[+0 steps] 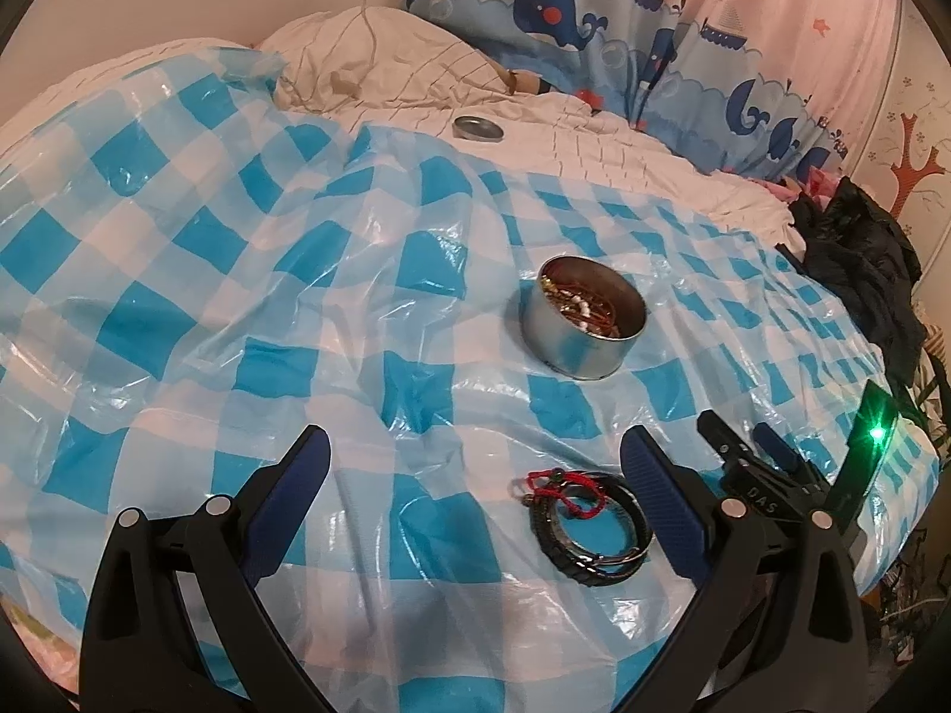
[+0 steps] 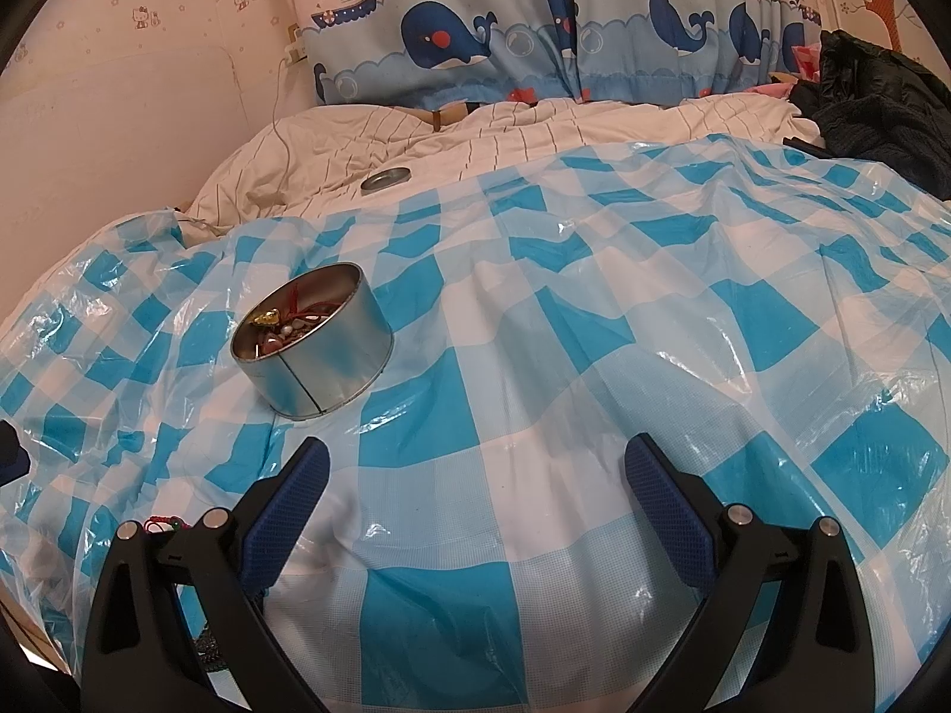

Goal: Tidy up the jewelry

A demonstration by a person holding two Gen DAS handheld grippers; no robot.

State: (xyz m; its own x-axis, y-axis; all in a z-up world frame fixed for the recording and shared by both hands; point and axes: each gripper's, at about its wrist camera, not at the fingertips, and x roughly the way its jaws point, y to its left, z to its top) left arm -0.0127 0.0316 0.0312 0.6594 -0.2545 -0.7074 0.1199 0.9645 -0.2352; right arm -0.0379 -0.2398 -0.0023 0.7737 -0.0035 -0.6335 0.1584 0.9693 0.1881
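A round metal tin point(image 1: 585, 318) point(image 2: 312, 338) stands open on the blue-and-white checked plastic sheet point(image 1: 238, 309) point(image 2: 594, 356), with beads, red cord and gold pieces inside. A bundle of black bracelets with a red cord point(image 1: 588, 526) lies on the sheet just inside the right finger of my left gripper point(image 1: 475, 457), which is open and holds nothing. My right gripper point(image 2: 475, 457) is open over bare sheet, with the tin ahead to its left. A bit of red cord point(image 2: 163, 526) peeks out behind its left finger.
The tin's lid point(image 1: 477, 129) point(image 2: 385, 178) lies on the striped white bedding beyond the sheet. Dark clothing point(image 1: 856, 261) point(image 2: 879, 113) is piled at the bed's right edge. A whale-print curtain point(image 2: 535, 41) hangs behind. The right tool's black body with a green light point(image 1: 772, 493) sits close beside my left gripper.
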